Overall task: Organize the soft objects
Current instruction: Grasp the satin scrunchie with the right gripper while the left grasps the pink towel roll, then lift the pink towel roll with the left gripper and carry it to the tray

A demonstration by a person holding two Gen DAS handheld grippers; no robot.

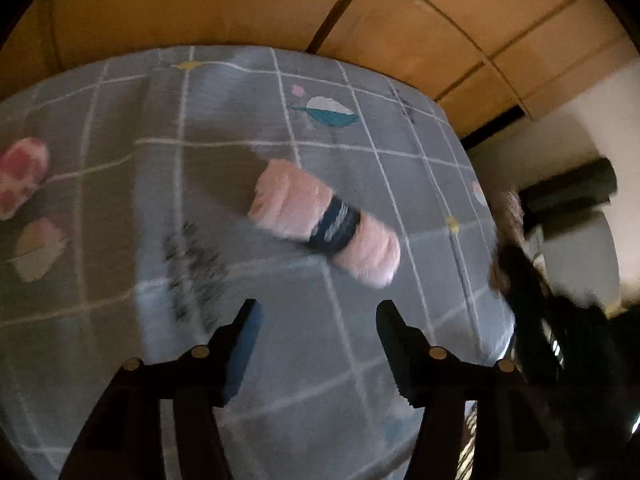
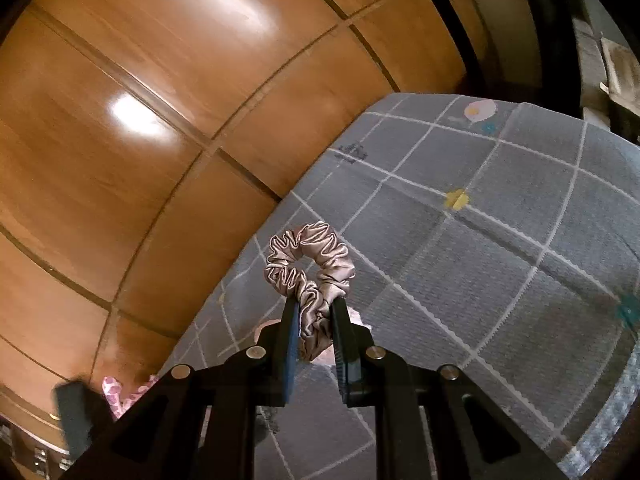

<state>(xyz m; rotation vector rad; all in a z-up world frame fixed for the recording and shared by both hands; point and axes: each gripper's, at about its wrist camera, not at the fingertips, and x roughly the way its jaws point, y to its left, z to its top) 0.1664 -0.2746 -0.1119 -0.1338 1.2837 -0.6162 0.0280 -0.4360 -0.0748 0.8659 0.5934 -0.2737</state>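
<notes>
Scrunchie point(image 2: 310, 268), satin, light and slippery: right gripper point(image 2: 314, 316) pinches its bunched lower edge, lifted above the bed point(image 2: 500, 240). Left gripper point(image 1: 318, 316) spread wide, empty, near the rolled fluffy pink sock point(image 1: 324, 220) lying on the bed; soft, best grabbed at the dark band.

I am looking at my left gripper point(image 1: 318, 320) and it is showing two black fingers with dark blue pads point(image 1: 244, 344) on their inner sides. Round, light brown screw heads point(image 1: 199, 352) are sitting on the black arms behind the fingers. The picture is looking a bit blurry here. My right gripper point(image 2: 314, 320) is showing the same black fingers and dark blue pads point(image 2: 291, 344). Its round screw heads point(image 2: 376, 353) are shining silver. Long holes point(image 2: 138, 428) are showing in its black frame on both sides.
</notes>
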